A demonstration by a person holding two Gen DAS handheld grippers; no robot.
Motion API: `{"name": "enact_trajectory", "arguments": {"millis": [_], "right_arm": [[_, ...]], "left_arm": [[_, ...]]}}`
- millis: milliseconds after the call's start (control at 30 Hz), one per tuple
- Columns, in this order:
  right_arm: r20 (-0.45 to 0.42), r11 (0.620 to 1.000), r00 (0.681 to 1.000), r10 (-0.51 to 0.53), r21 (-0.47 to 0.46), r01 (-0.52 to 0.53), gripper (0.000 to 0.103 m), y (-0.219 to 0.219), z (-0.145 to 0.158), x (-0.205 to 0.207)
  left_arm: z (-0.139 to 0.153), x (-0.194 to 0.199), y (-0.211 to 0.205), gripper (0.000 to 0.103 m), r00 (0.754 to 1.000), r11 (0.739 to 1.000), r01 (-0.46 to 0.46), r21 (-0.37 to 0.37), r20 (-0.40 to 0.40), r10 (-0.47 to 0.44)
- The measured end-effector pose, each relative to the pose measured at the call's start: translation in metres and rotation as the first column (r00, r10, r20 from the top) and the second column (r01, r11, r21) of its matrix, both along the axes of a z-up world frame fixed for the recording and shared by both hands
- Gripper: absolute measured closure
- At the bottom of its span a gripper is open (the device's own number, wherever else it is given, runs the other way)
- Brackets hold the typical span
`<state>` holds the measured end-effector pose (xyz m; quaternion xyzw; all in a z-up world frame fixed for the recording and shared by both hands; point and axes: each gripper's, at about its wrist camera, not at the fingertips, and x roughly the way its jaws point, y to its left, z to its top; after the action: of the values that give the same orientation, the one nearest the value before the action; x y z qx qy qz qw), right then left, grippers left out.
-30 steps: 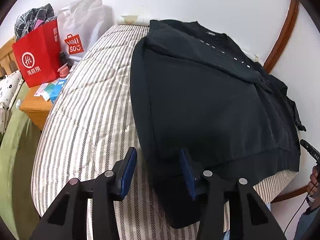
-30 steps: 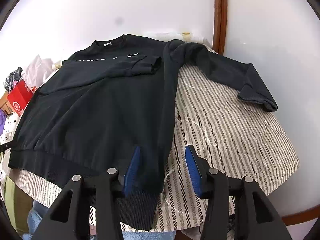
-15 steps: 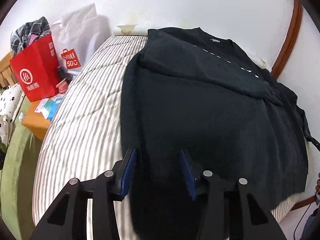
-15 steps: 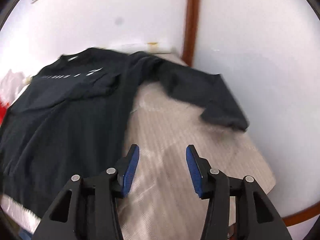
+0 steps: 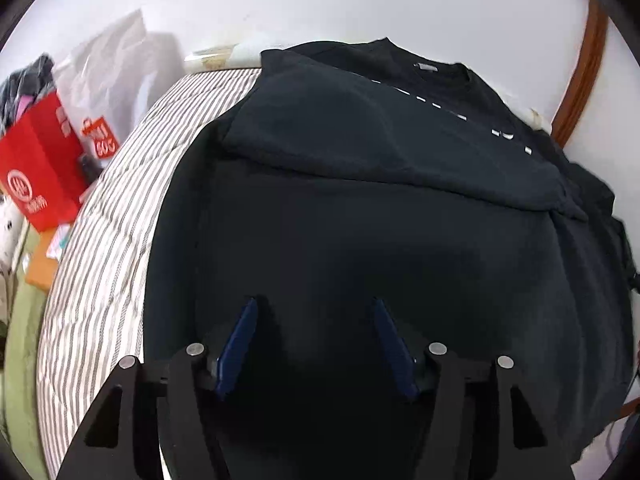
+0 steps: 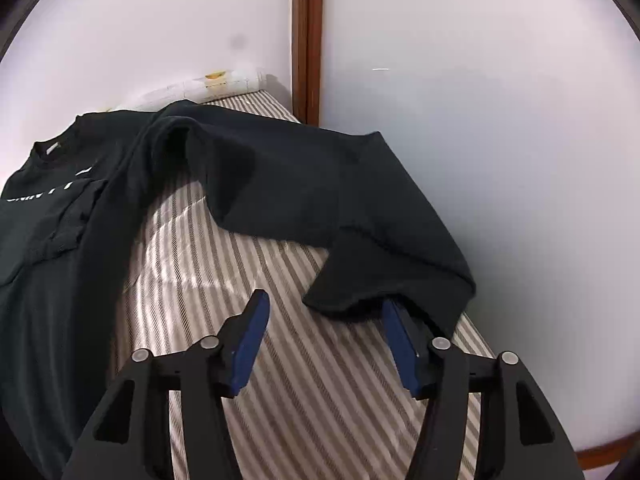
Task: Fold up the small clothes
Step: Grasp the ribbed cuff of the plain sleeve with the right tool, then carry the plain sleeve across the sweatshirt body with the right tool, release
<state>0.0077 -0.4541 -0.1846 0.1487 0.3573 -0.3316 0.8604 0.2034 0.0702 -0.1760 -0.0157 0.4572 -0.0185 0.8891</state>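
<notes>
A black sweatshirt (image 5: 380, 232) lies spread on a striped bed (image 5: 100, 260), with its left sleeve folded across the chest. My left gripper (image 5: 314, 308) is open and empty, low over the sweatshirt's lower body. In the right wrist view the sweatshirt's other sleeve (image 6: 320, 192) stretches out over the striped bed (image 6: 320, 380) toward the wall. My right gripper (image 6: 322, 300) is open at the sleeve cuff (image 6: 384, 280); its right fingertip lies under the cuff's edge.
A red paper bag (image 5: 40, 172) and a white bag (image 5: 108, 92) stand on a wooden bedside table (image 5: 38, 272) left of the bed. White walls and a brown wooden post (image 6: 308, 40) close in the bed's far and right sides.
My left gripper moved right, from the hem's left corner to over the sweatshirt's body. My right gripper swung right, from the hem's right corner to the outstretched sleeve's cuff. Both stayed open.
</notes>
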Motion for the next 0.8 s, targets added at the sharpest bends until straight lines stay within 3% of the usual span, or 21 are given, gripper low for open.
{"name": "enact_trajectory", "arguments": {"millis": [200,300,500,800], "right_arm": [[-0.058,1.000,0.998,-0.015,0.001,0.015,0.046,-0.009,-0.018,0.022],[-0.053,1.000,0.999,-0.011,-0.013,0.010,0.097,-0.006,-0.018,0.020],[-0.019,1.000,1.000,-0.004,-0.029,0.003,0.101,-0.001,-0.009,0.009],[0.051,0.991,0.994,0.100,-0.099,-0.094,0.101,0.050,0.046,0.006]], "left_arm": [[-0.001,0.004,-0.008,0.038,1.000,0.999,0.013,0.043,0.019,-0.014],[-0.001,0.003,-0.006,0.037,1.000,0.999,0.014,0.029,0.023,-0.015],[0.000,0.002,-0.006,0.036,1.000,1.000,0.018,0.025,0.024,-0.018],[0.002,-0.008,0.005,0.036,1.000,0.999,0.005,-0.035,0.030,-0.004]]}}
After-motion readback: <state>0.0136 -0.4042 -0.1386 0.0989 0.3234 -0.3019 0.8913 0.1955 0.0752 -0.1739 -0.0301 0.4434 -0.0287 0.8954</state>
